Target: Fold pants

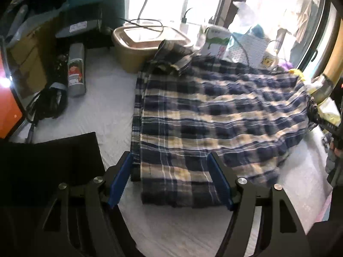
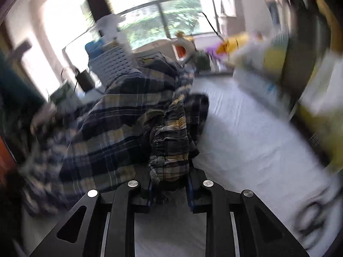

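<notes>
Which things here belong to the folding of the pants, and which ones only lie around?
Belong to the job:
plaid pants
left gripper, open over the hem
right gripper, shut on bunched waistband

Only lying around:
beige bin
grey can
black headphones

Navy, cream and yellow plaid pants

White sheet underneath; beige bin; blue pads on black gripper fingers.
</notes>
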Tool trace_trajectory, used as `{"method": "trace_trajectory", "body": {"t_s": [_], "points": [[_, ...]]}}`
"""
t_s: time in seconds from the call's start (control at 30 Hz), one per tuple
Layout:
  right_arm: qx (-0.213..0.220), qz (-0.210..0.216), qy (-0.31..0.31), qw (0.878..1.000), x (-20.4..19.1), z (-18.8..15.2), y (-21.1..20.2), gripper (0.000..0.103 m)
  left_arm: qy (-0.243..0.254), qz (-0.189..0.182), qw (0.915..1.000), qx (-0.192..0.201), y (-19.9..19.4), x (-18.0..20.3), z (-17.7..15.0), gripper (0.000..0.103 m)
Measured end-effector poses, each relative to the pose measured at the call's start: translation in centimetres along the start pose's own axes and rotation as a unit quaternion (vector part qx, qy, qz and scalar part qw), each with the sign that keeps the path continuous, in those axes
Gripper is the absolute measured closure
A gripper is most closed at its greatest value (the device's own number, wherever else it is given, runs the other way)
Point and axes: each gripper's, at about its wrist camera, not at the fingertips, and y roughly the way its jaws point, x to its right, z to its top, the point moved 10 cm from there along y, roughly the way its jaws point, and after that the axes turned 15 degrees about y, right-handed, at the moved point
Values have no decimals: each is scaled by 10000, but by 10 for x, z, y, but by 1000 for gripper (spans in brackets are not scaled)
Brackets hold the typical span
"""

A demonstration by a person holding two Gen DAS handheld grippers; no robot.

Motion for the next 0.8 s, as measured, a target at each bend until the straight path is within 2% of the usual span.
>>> {"method": "trace_trajectory", "body": {"t_s": [0.1,0.2,0.33,0.43,0.53,0.57,0.6,0.67,0.73,0.77,0.8], "points": [[104,-354,-652,9972,8,7,-23,80,42,-22,10000,-75,-13,11,-2,32],[274,-728,-1010,9918,22,17,-38,80,289,-85,9995,-29,-24,26,0,32],[206,-967,-942,9906,52,28,-37,80,324,-270,9991,-31,-26,37,-1,32],[-35,-950,-754,9926,65,24,-21,79,121,-361,9990,-252,-7,38,-8,32],[-134,-936,-608,9937,69,13,-13,63,-53,-385,9980,-504,10,40,-20,31],[-134,-891,-524,9945,70,11,-13,46,-161,-364,9975,-591,16,37,-25,31],[-97,-831,-445,9955,70,9,-14,37,-226,-349,9978,-523,16,35,-24,32],[-16,-672,-250,9974,73,9,-18,37,-303,-466,9976,-401,15,38,-22,32],[31,-517,-48,9986,77,10,-20,37,-330,-499,9979,-248,16,38,-19,58],[65,-448,27,9990,78,10,-20,37,-292,-409,9983,-291,20,37,-19,81],[74,-388,50,9992,77,11,-19,37,-222,-343,9988,-273,20,36,-17,93]]}}
